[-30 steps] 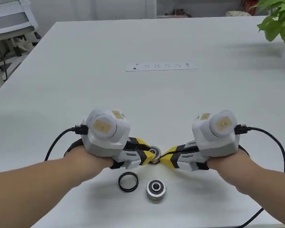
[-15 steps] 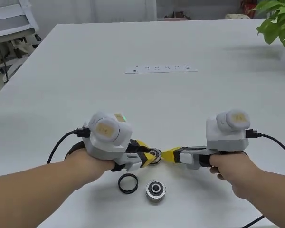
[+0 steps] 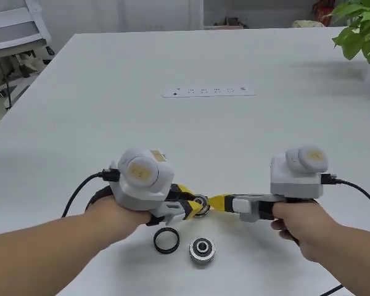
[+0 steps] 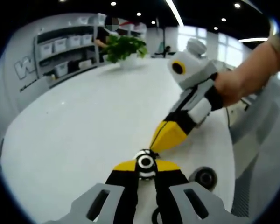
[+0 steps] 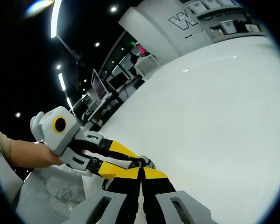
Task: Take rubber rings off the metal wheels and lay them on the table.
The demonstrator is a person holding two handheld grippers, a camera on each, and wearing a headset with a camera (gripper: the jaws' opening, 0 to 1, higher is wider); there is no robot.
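Now, two metal wheels: the held wheel [image 3: 201, 201] is clamped in the left gripper [image 3: 194, 206] by the near edge of the tabletop [image 3: 98, 123]. The second wheel [image 3: 201, 248] lies beside one loose rubber ring [image 3: 166, 239]. The right gripper [image 3: 217, 201], jaws pressed together, tips against the held wheel. A power strip [image 3: 208, 92] lies well beyond.

left tongs [image 4: 145, 168] clamped on metal wheel [image 4: 145, 161] | right tongs [image 4: 167, 136] tips touching it | second wheel [image 4: 205, 177] on table [image 4: 84, 116]

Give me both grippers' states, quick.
Left gripper: jaws shut on the metal wheel.
Right gripper: jaws shut, tips against that wheel; whether they pinch anything cannot be told.
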